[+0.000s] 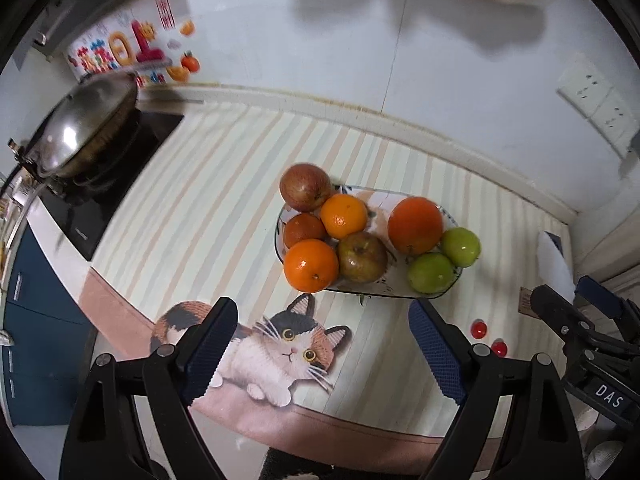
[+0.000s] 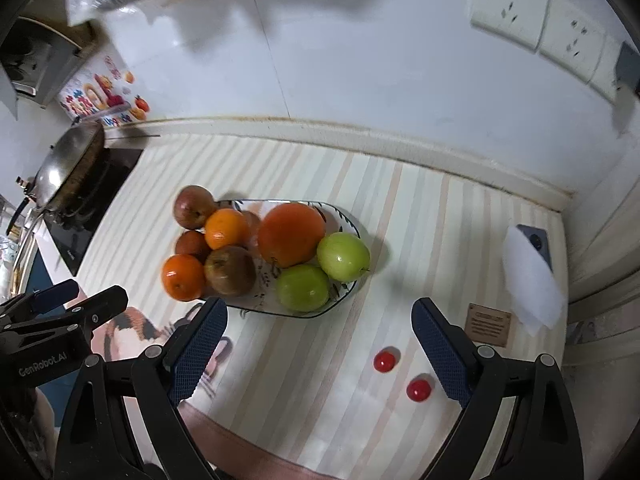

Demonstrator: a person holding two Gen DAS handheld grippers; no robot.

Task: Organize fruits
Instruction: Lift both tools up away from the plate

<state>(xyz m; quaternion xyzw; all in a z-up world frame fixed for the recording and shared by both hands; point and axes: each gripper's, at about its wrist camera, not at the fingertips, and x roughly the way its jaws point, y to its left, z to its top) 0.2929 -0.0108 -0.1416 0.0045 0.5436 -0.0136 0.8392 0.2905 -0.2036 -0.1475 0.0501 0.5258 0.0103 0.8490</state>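
Observation:
An oval patterned plate [image 1: 370, 290] [image 2: 348, 216] on the striped mat holds several fruits: a big orange [image 1: 416, 225] [image 2: 291, 234], smaller oranges [image 1: 343, 216] [image 2: 225, 228], two green apples [image 1: 431, 273] [image 2: 343, 257] and reddish apples [image 1: 305, 186] [image 2: 193, 206]. Two small red tomatoes [image 1: 479, 329] [image 2: 385, 361] lie on the mat in front right of the plate. My left gripper [image 1: 322, 354] is open and empty, just short of the plate. My right gripper [image 2: 320, 354] is open and empty, near the tomatoes; it also shows at the right edge of the left wrist view.
A steel wok [image 1: 76, 132] [image 2: 64, 168] sits on the black hob at left. A white cloth over a phone [image 2: 532, 280] and a small brown tag [image 2: 488, 325] lie at right. Wall sockets [image 2: 532, 16] are behind. The counter's front edge is close below.

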